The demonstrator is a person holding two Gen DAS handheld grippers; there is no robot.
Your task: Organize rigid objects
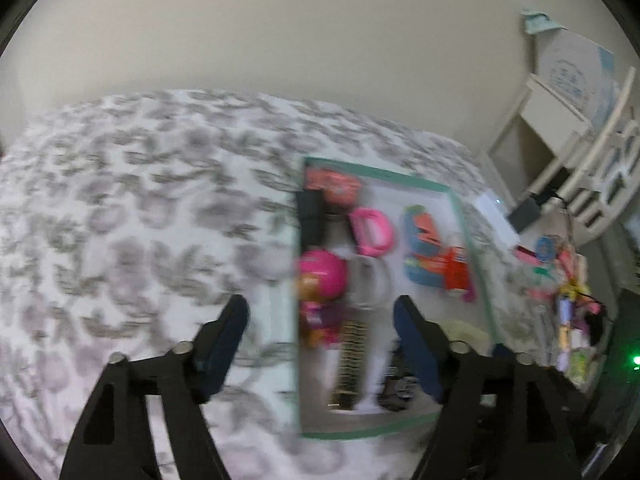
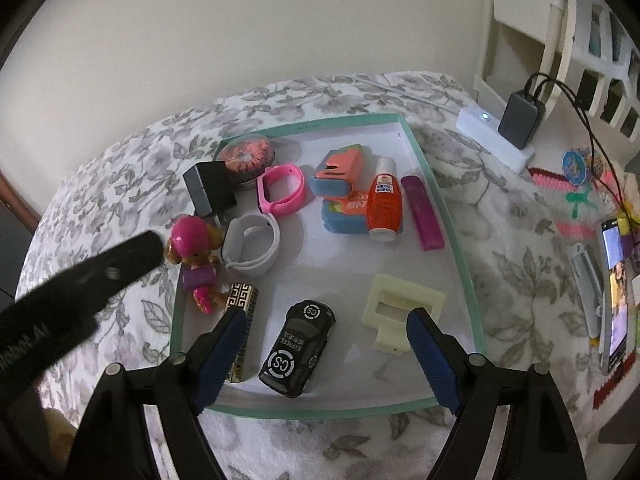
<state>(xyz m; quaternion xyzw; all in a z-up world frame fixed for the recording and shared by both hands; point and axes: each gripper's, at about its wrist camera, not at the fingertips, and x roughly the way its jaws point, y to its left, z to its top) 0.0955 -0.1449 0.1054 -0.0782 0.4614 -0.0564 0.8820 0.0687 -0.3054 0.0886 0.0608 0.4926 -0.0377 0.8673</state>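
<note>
- The left tongs (image 1: 322, 344) stood wide open with nothing between the blue pads, hanging over the left wall of the shallow white tray with a green rim (image 1: 468, 240); the left wrist view was smeared by motion.
- In the right wrist view the left tongs (image 2: 154, 246) showed as a dark blurred arm at the left edge, its tip just beside the pink-helmeted toy puppy figure (image 2: 194, 260), which lay inside the tray at its left wall.
- The right tongs (image 2: 326, 346) were also spread and empty, poised low over the glossy black toy car with white ring markings (image 2: 298, 354) in the tray's lower middle.
- Beside the car lay a black-and-gold patterned tube (image 2: 242, 320) to the left and a cream plastic clip (image 2: 402, 310) to the right; a grey wristband (image 2: 250, 246) and a pink wristband (image 2: 282, 190) sat higher up.
- Judgement: the puppy figure looked just set down, so a placing step was ending.
- Loose items remained on the floral bedspread (image 2: 516, 208) at the right, among them a pink comb (image 2: 554, 176).
- Next probably called for the right tongs to swing right, lower over one loose piece and close squarely across it.
</note>
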